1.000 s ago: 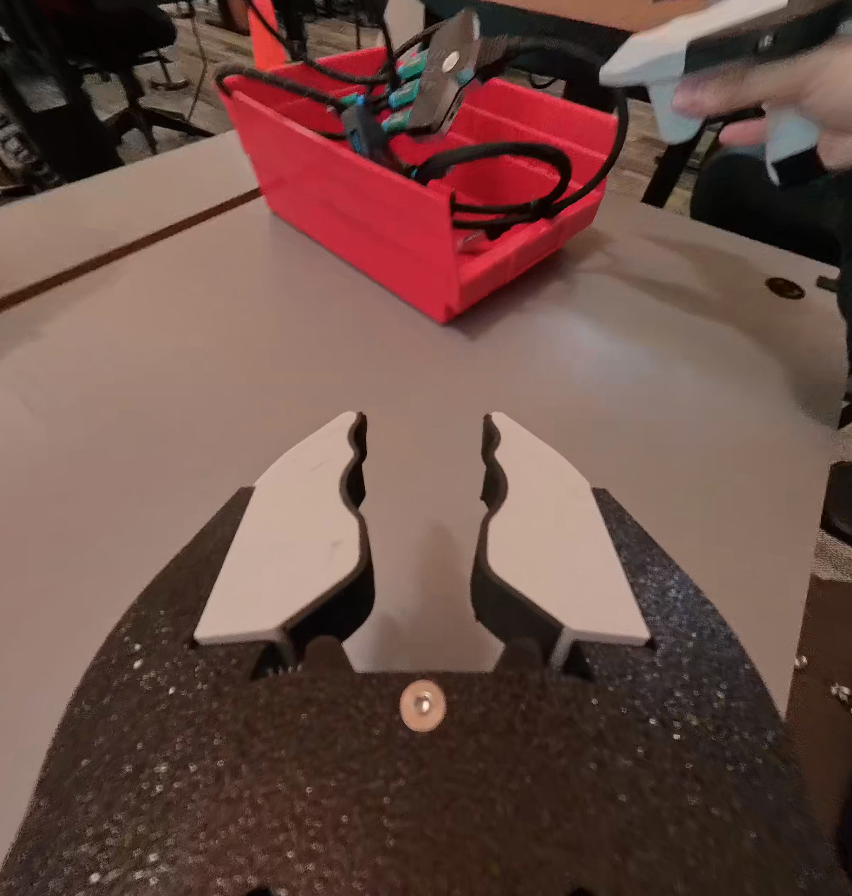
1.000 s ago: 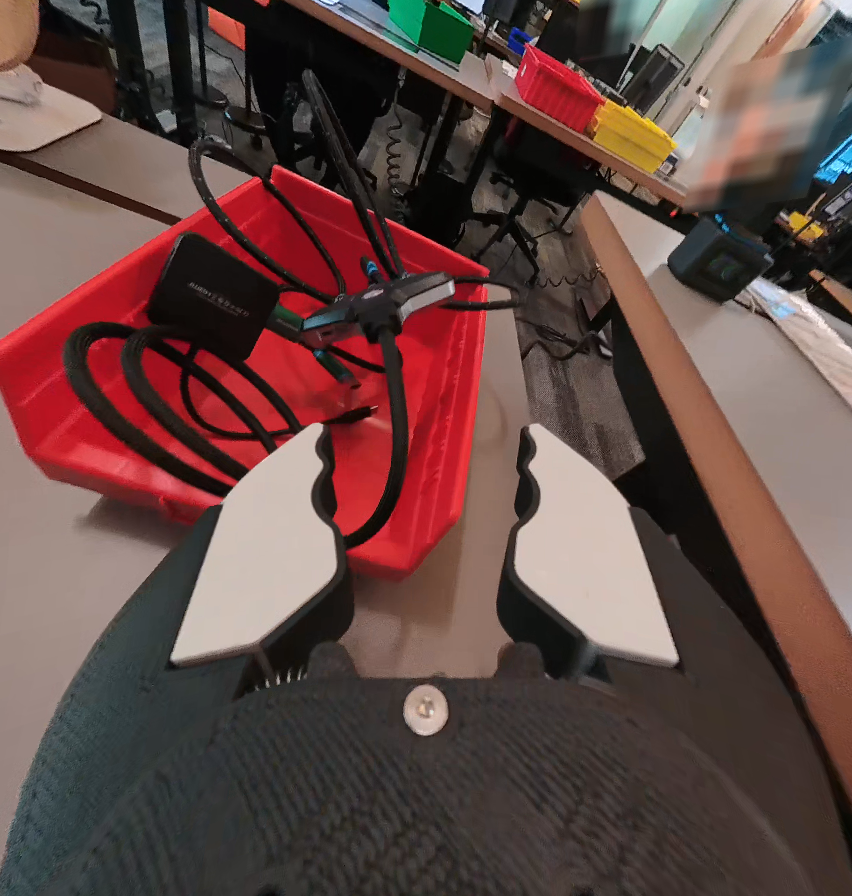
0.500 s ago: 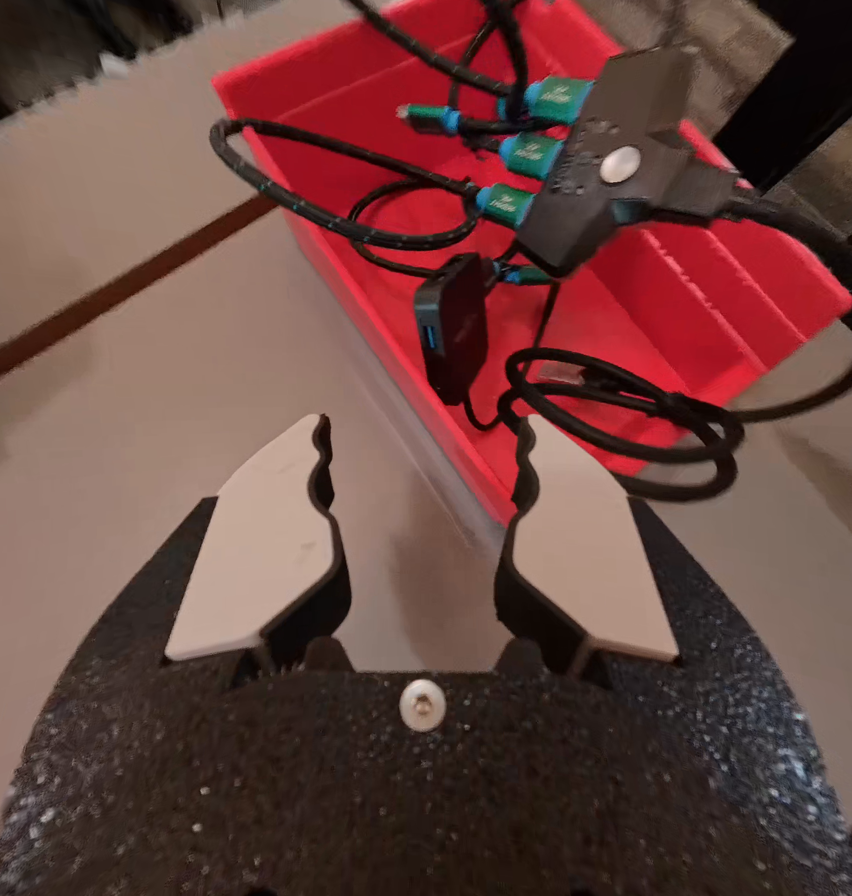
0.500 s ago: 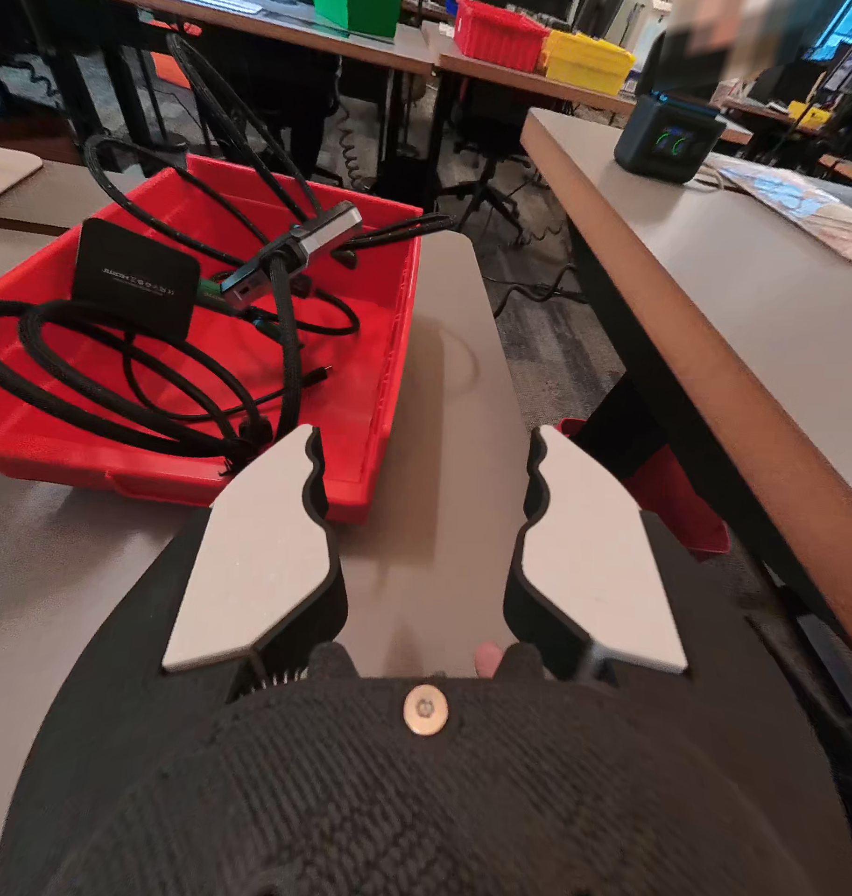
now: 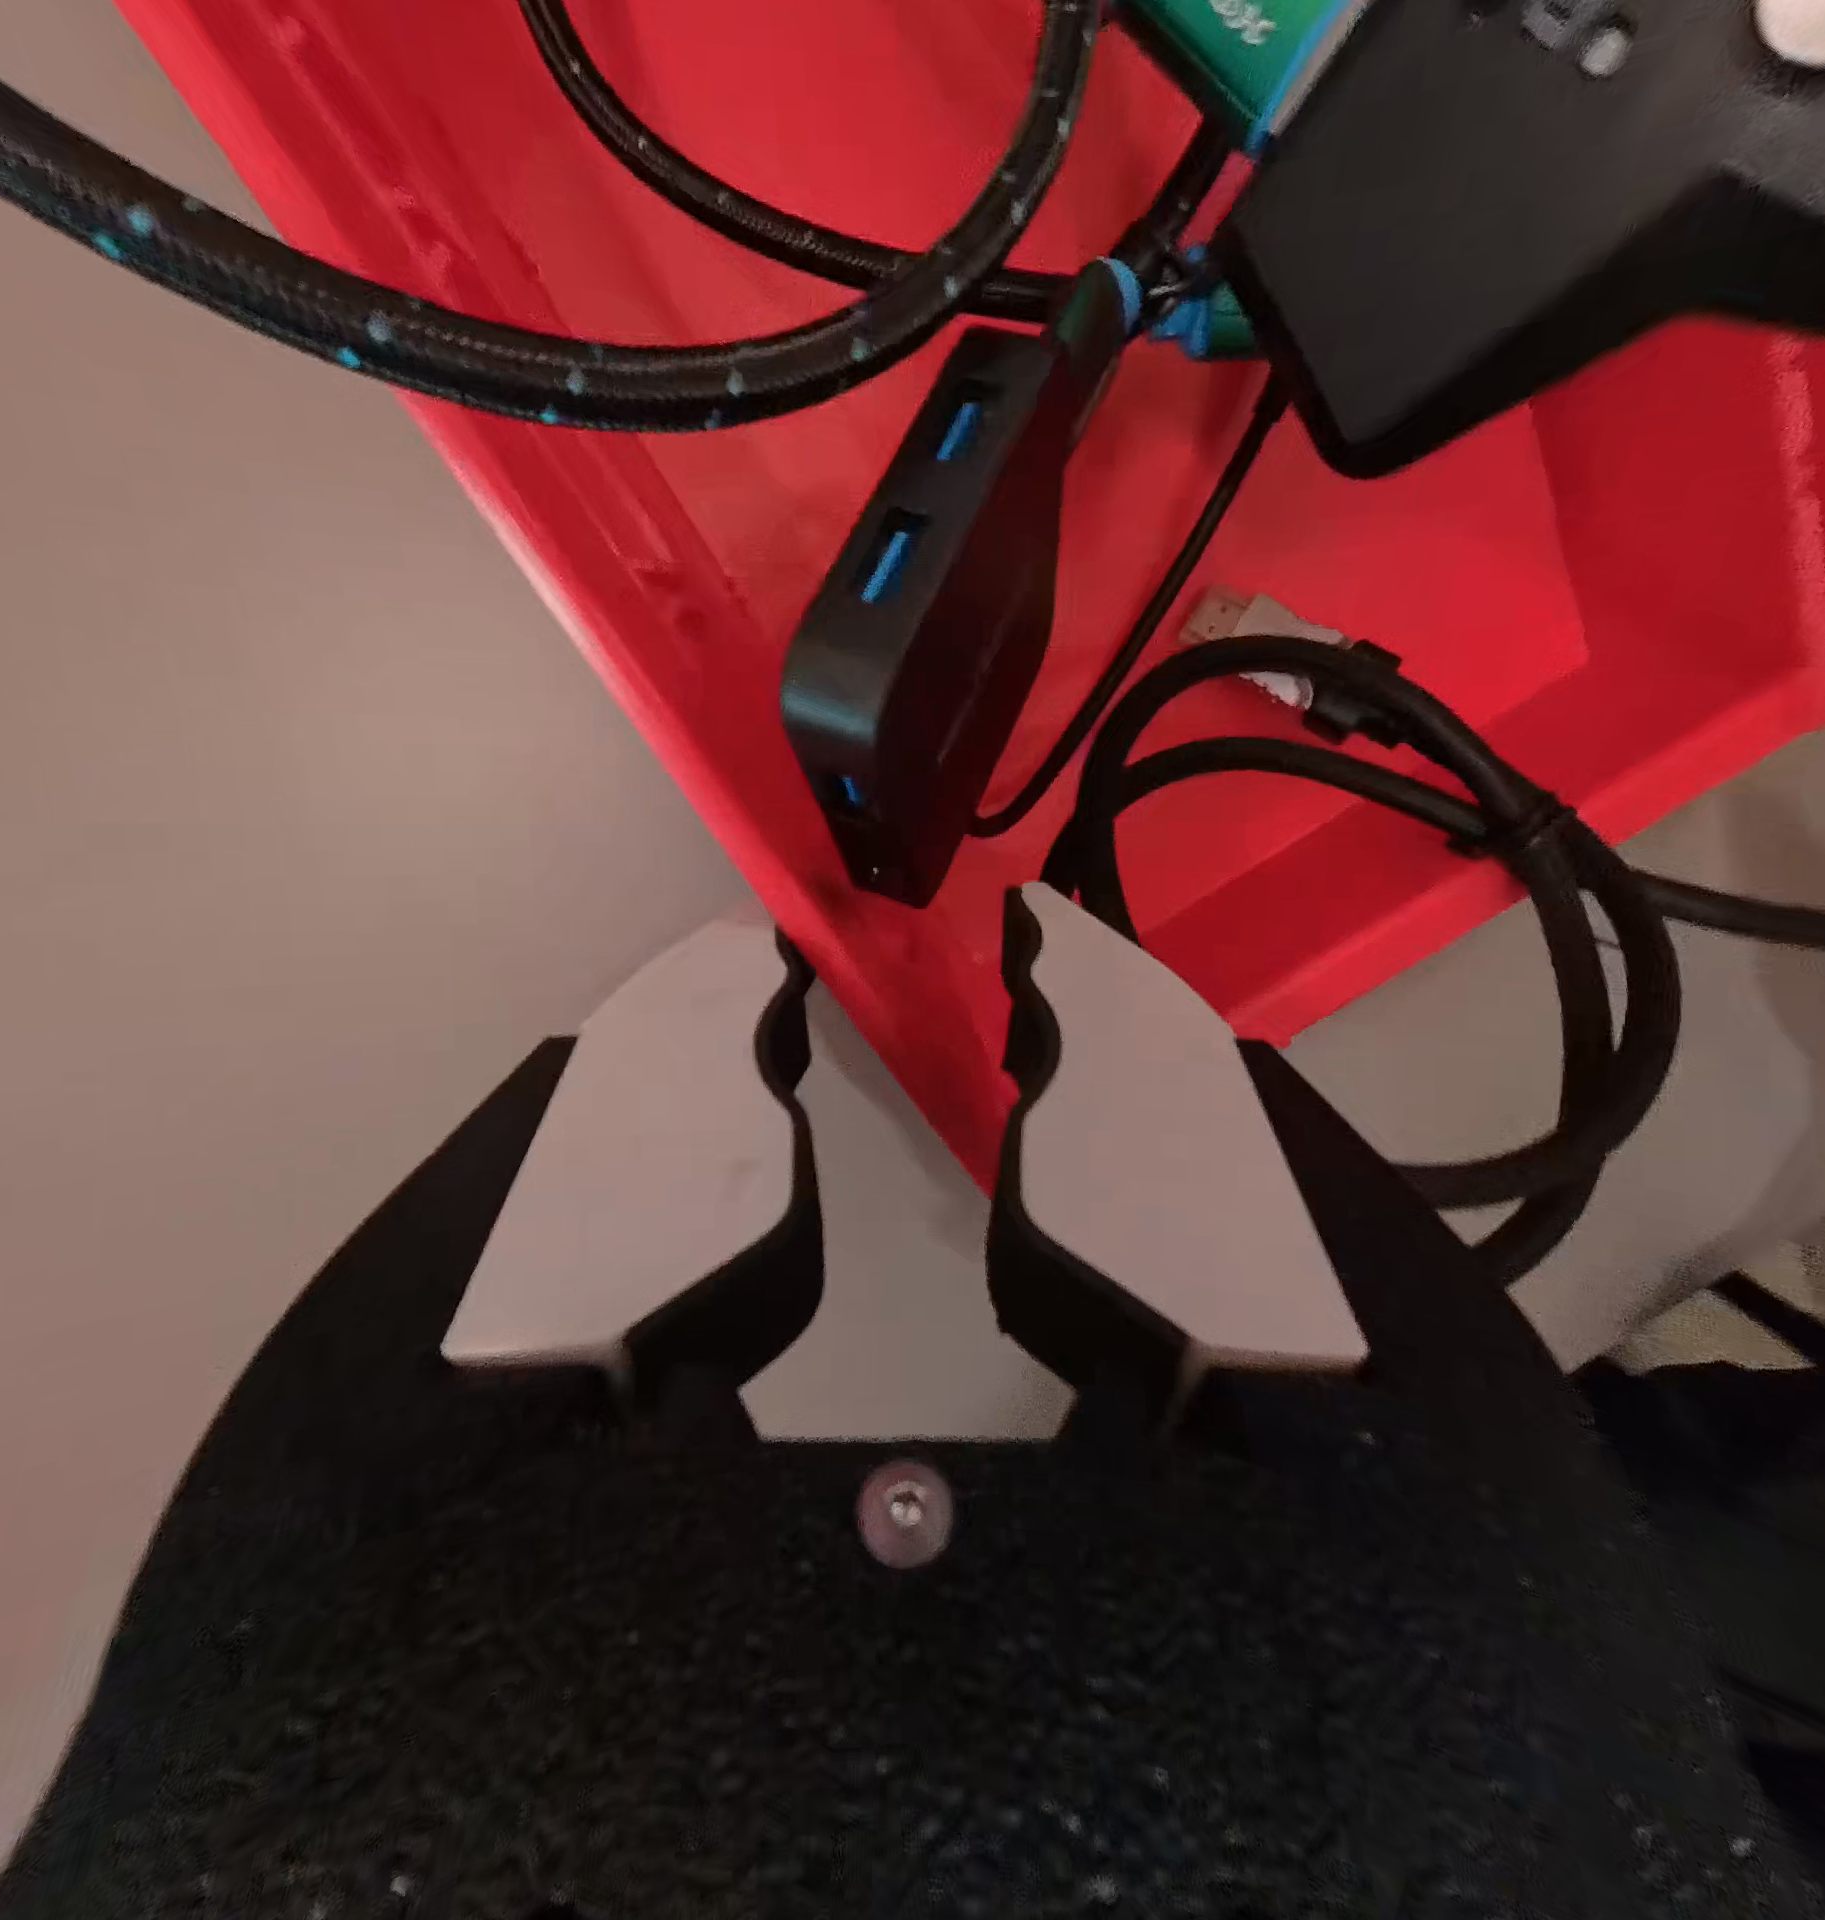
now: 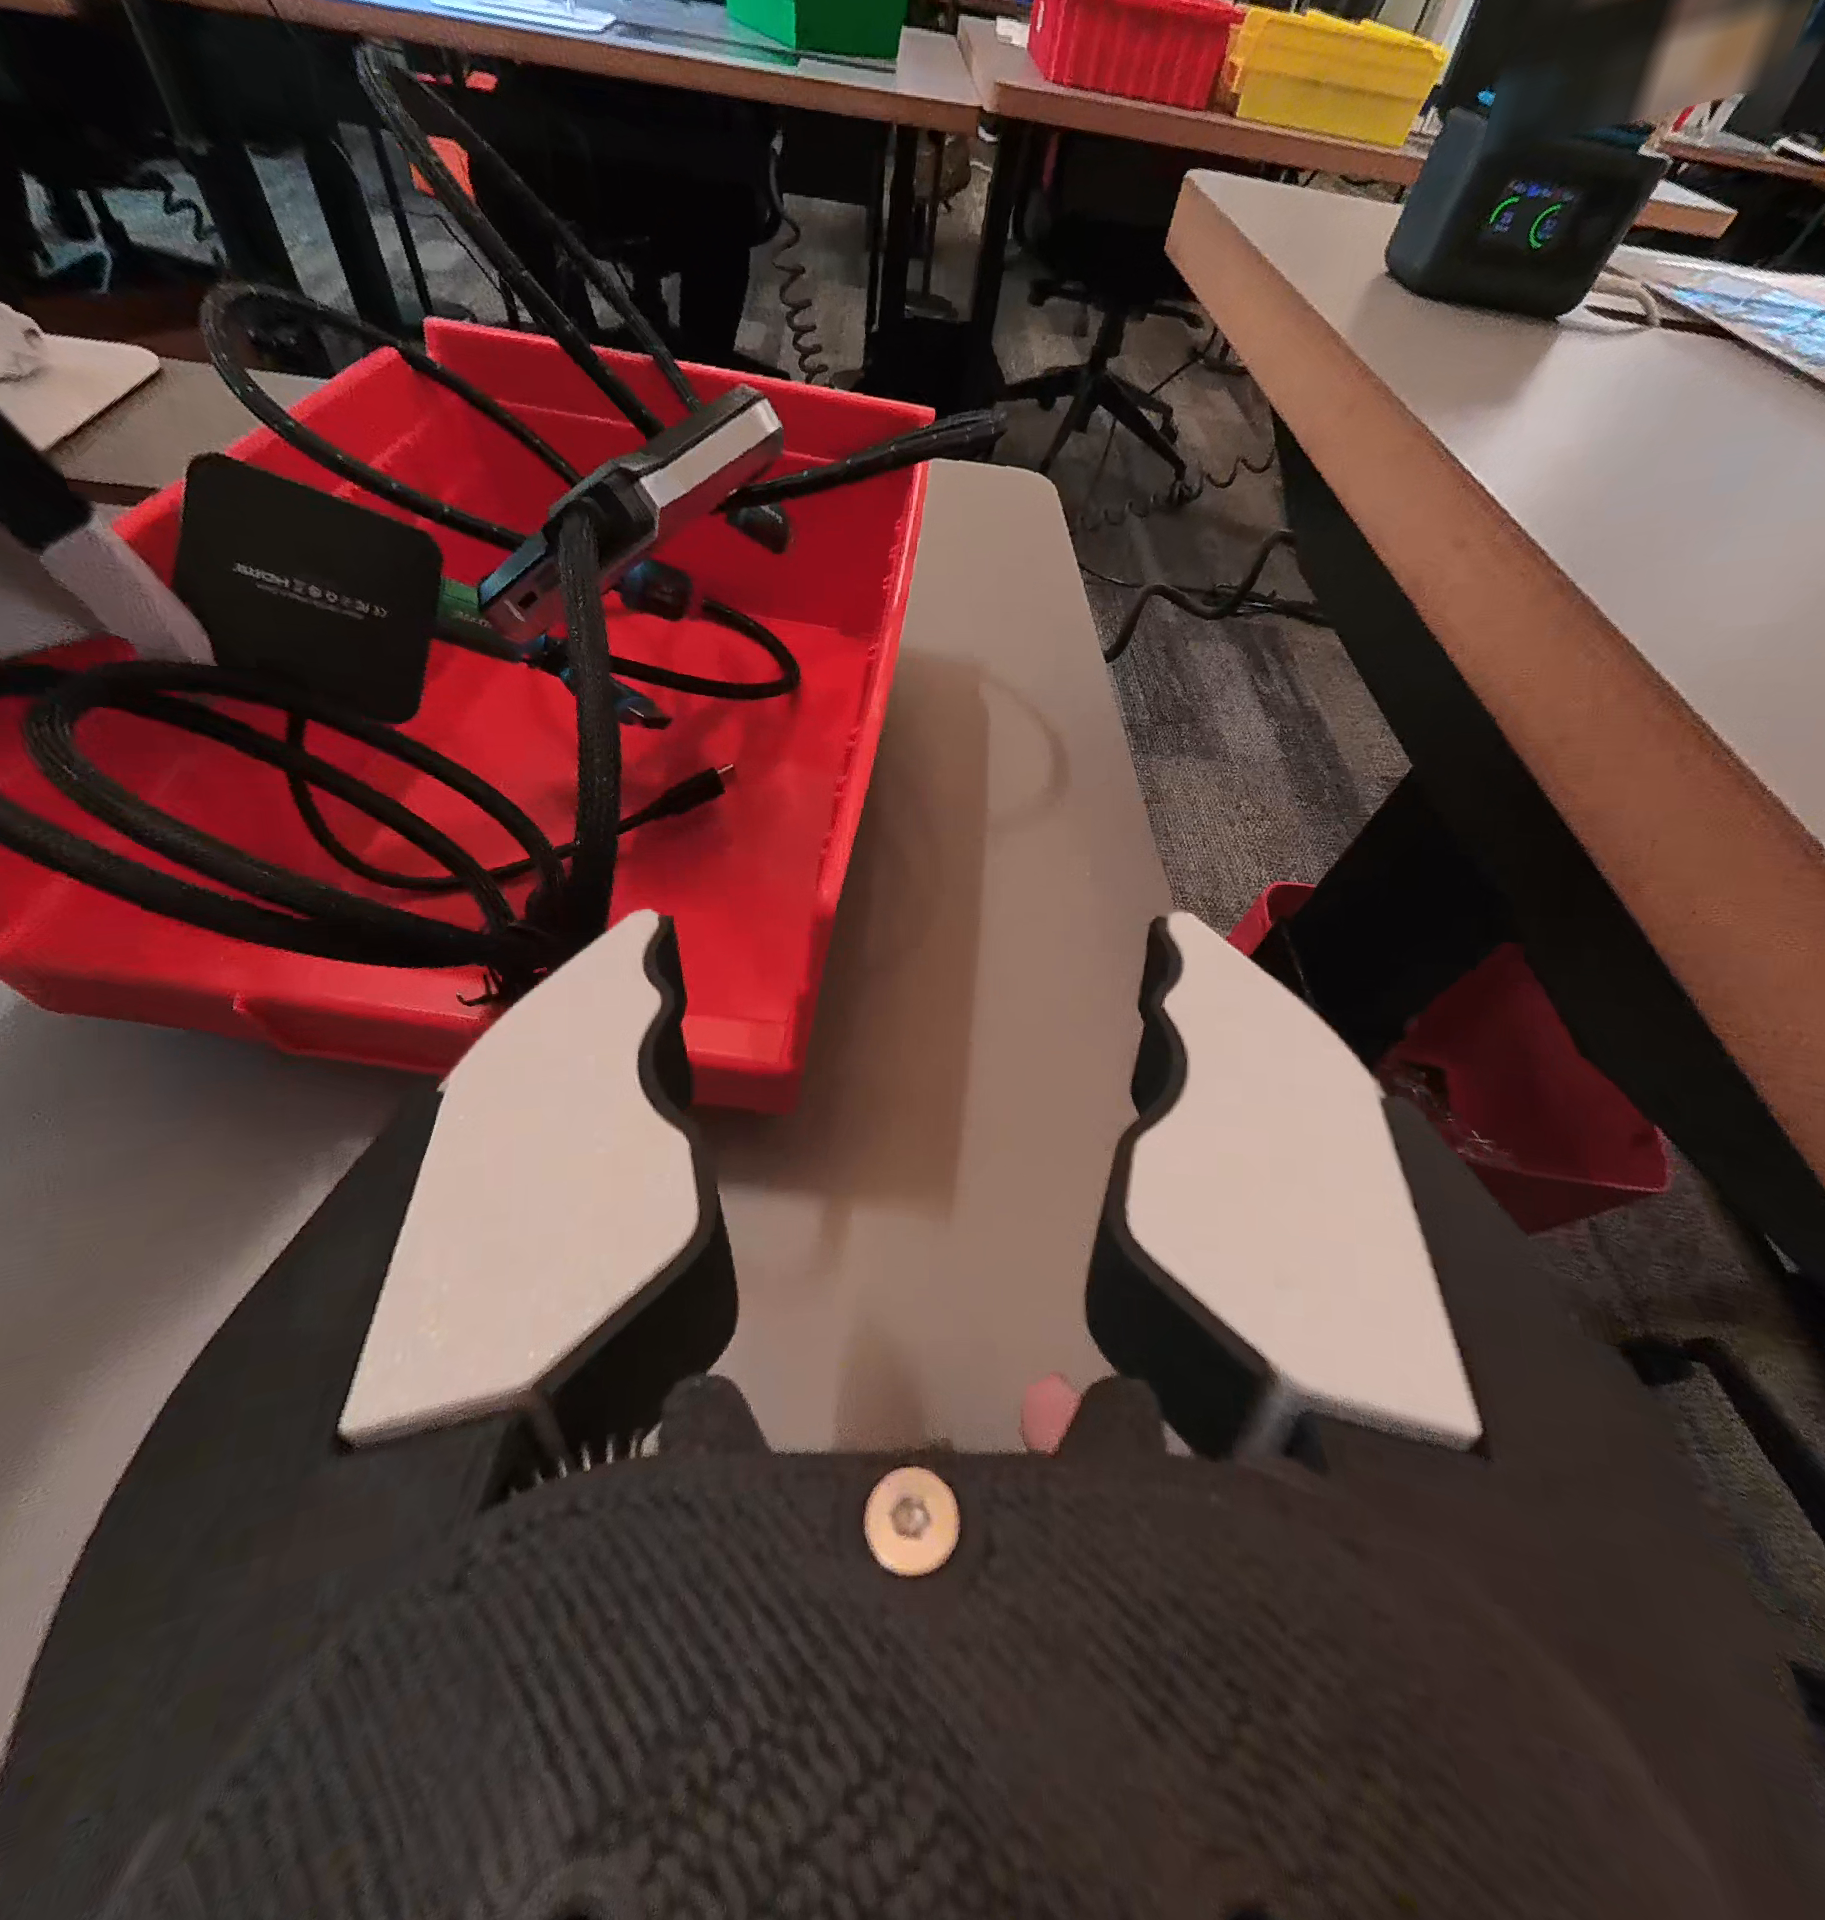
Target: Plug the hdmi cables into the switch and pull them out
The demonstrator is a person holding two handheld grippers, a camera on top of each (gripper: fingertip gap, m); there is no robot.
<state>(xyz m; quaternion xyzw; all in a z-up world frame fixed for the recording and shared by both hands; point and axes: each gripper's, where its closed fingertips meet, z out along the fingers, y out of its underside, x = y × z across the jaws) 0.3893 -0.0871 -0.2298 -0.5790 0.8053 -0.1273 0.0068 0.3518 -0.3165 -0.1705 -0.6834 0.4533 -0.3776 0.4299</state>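
A red bin (image 5: pixel 617 520) on the grey table holds a black HDMI switch (image 5: pixel 1510 208) with green-ended plugs (image 5: pixel 1220 52) in it and black braided cables (image 5: pixel 368 322). A slim black hub with blue ports (image 5: pixel 929 623) leans inside the bin wall. My left gripper (image 5: pixel 903 925) is open and empty, its tips straddling that wall just below the hub. In the right wrist view, my right gripper (image 6: pixel 908 956) is open and empty over bare table beside the bin (image 6: pixel 877 665). The switch (image 6: pixel 669 478) is propped above the cables, the hub (image 6: pixel 305 603) behind it. A left gripper finger (image 6: pixel 118 592) shows there.
A coil of black cable (image 5: pixel 1573 935) hangs over the bin's front onto the table. A second table (image 6: pixel 1510 468) stands to the right with a dark box with a lit screen (image 6: pixel 1510 229). A small red bin (image 6: pixel 1510 1122) sits low between the tables. Coloured bins (image 6: pixel 1323 62) stand far back.
My left gripper has moved forward and down to the bin's wall, close to the hub, with its jaws a little narrower. My right gripper has drawn slightly back and stays open.
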